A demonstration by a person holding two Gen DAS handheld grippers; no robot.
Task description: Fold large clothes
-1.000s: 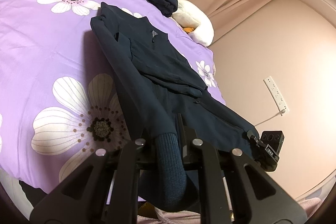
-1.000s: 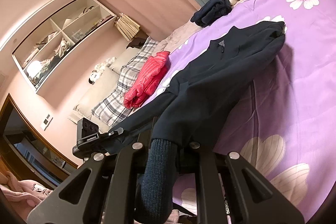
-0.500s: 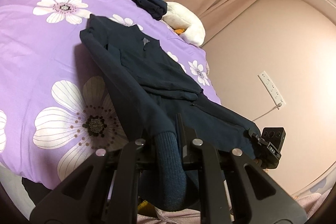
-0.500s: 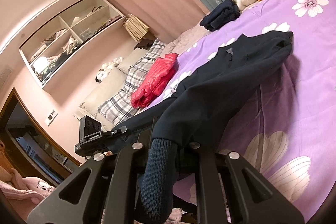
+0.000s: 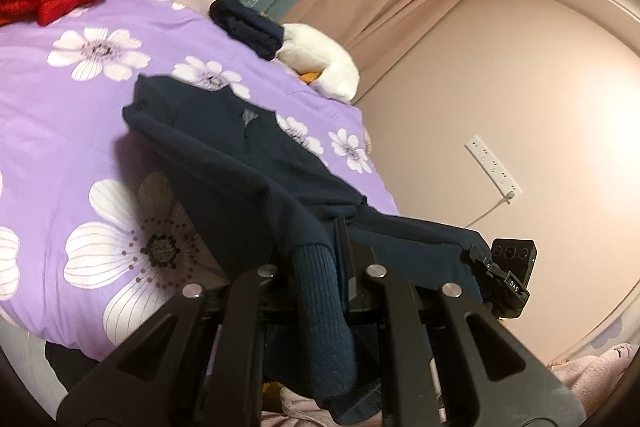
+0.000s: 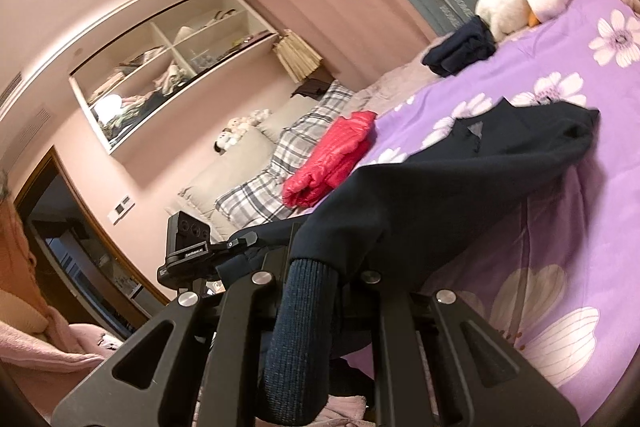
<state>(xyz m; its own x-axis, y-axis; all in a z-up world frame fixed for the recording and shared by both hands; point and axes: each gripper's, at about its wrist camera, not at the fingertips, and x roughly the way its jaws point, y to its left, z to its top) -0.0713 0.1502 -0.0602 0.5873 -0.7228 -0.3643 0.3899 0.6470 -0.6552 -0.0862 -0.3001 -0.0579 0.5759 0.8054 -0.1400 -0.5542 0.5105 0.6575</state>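
Left wrist view: the left tongs (image 5: 316, 269) are clamped on a ribbed cuff of the navy sweater (image 5: 240, 163), which lies on the purple floral bed (image 5: 60, 115) — long axis running from the near edge to the collar at the far end.

Right wrist view: the right tongs (image 6: 316, 277) pinch the other ribbed cuff, the sleeve lifted. The knit looks soft, limp, fairly heavy — the cuffs and hem are probably the firmest places to hold.
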